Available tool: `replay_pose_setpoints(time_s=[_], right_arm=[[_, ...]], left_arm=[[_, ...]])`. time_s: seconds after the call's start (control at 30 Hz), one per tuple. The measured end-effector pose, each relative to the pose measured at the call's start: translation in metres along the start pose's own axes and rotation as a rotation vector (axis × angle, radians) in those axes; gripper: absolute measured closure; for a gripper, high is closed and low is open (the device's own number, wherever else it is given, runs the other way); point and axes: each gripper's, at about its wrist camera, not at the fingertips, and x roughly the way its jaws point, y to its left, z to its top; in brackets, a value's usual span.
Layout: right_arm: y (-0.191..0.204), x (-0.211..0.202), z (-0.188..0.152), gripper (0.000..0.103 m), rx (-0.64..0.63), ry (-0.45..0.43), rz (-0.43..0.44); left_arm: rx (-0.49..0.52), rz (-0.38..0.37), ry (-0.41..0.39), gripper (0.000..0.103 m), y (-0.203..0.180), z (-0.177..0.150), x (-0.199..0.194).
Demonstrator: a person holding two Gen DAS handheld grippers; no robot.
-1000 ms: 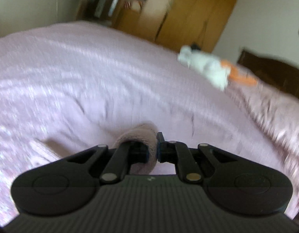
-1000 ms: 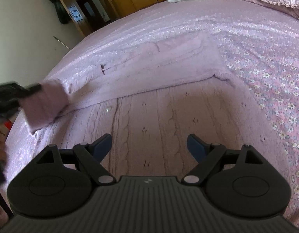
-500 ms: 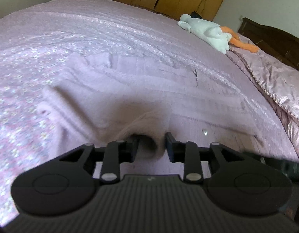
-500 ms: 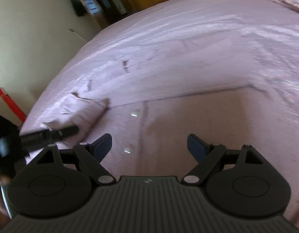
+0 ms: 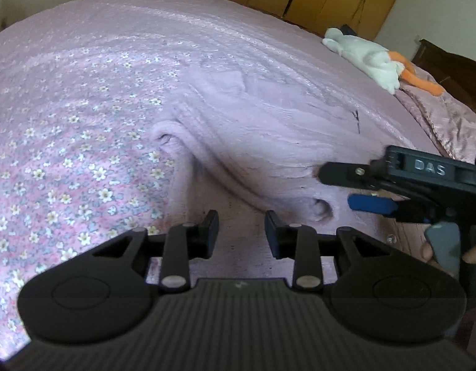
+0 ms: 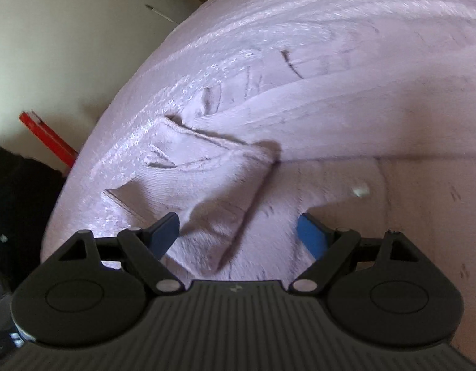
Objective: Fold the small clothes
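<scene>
Sleeve [image 6: 207, 182] folded onto the sweater [image 5: 268, 136] (pink on a pink bed [image 5: 83, 123]); my left tool [image 5: 241, 232] and right tool [image 6: 238, 232] gape empty, more folds left.

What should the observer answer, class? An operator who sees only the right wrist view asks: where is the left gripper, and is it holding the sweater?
Observer: The left gripper is open with nothing between its fingers. The pink sweater lies just ahead of it.
Operator: Is anything else lying around?
Observer: Yes, a white stuffed toy with orange legs lies at the far side of the bed.
Operator: What stands beyond the toy?
Observer: Wooden wardrobe doors, against the far wall.
</scene>
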Motion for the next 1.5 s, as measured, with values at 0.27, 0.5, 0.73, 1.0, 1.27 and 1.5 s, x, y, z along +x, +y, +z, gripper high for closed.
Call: replay_pose_setpoints(time_s=[0.27, 0.5, 0.73, 1.0, 1.27, 1.5], right_arm=[[0.027, 0.022, 0.022, 0.09, -0.111, 0.072, -0.08], [0.06, -0.029, 0.079, 0.094, -0.333, -0.088, -0.111], [0.014, -0.028, 0.098, 0.094, -0.339, -0.089, -0.257], [-0.044, -0.003, 0.075, 0.058, -0.229, -0.051, -0.334], [0.013, -0.024, 0.058, 0.045, -0.392, -0.083, -0.211], [0.055, 0.034, 0.033, 0.044, -0.462, 0.056, -0.138]], left_arm=[[0.009, -0.128, -0.019, 0.068, 0.002, 0.01, 0.008], [0.047, -0.093, -0.011, 0.068, -0.003, 0.02, 0.023], [0.009, -0.083, -0.007, 0.068, 0.002, 0.022, 0.034], [0.023, -0.061, -0.008, 0.068, -0.001, 0.024, 0.035], [0.025, -0.046, -0.027, 0.068, -0.007, 0.026, 0.037], [0.004, -0.051, -0.033, 0.068, 0.002, 0.024, 0.034]])
